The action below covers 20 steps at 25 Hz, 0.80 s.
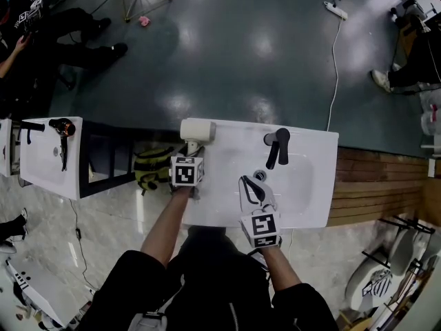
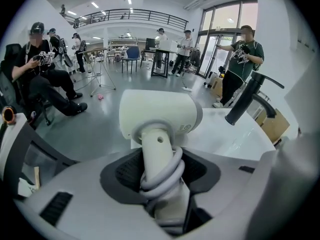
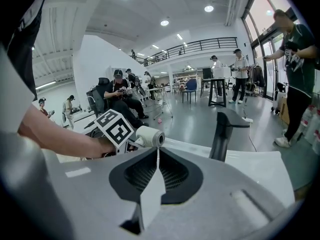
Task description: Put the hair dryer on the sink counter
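R gripper (image 1: 248,185) nearest: jaws pressed together, empty, over the sink counter (image 1: 313,150) front. L gripper (image 1: 192,152) at its 10 o'clock, clamped on the hair dryer (image 1: 198,129) handle, cord coiled round it. Handle axis runs 6–12 from the jaws, head at 12 over the counter's back-left corner. Contact w/ counter unclear. Faucet (image 1: 278,147) at L's 3 o'clock.

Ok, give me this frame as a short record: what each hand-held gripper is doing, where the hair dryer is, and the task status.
left hand-held gripper: shut on the handle of the white hair dryer, with the cord coiled round it
right hand-held gripper: shut, empty, over the front of the sink counter
dryer position: at the sink counter's far left corner; contact unclear
faucet: black, right of the dryer
task status: dryer not yet released
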{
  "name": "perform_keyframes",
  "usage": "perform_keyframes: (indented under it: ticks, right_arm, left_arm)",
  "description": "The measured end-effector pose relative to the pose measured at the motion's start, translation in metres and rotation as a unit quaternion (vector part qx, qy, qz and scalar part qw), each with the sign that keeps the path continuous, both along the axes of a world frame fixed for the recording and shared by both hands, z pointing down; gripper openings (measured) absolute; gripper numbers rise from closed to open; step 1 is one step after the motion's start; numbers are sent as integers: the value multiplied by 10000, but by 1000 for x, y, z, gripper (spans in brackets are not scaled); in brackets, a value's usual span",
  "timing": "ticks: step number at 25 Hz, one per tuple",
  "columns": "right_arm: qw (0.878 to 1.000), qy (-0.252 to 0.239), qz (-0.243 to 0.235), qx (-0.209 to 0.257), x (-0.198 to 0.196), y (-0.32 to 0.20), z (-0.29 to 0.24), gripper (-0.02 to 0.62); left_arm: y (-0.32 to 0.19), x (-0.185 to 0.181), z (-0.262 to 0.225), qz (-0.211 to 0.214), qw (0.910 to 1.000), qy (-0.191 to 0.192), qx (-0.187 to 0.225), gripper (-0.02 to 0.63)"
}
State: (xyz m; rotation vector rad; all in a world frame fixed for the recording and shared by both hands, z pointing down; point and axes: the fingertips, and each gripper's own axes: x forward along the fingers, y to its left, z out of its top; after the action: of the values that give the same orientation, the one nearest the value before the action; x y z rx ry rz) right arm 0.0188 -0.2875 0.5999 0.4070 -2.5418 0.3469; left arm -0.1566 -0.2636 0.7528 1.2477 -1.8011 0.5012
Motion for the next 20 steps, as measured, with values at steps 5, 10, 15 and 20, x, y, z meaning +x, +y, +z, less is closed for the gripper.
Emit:
perform_keyframes:
  ticks: [5,10,15,20]
  right_arm:
    - [10000,22,-18,-7,-5,-5,-2,6]
    - [10000,55,-15,76,-9,-13,-9,6]
    - [9999,76,42,138,-8,-18,-16,6]
    - [9995,113,101,284,-9,-19,-22,6]
  left_arm:
    - [-1,1,0,127,9999,-57,-22,196]
    - [-2,1,-2,154,9999,10,14,196]
    - [-1,2,-3,183,9998,90,40,204]
    - [1,3,-11,215,9996,124,113,206]
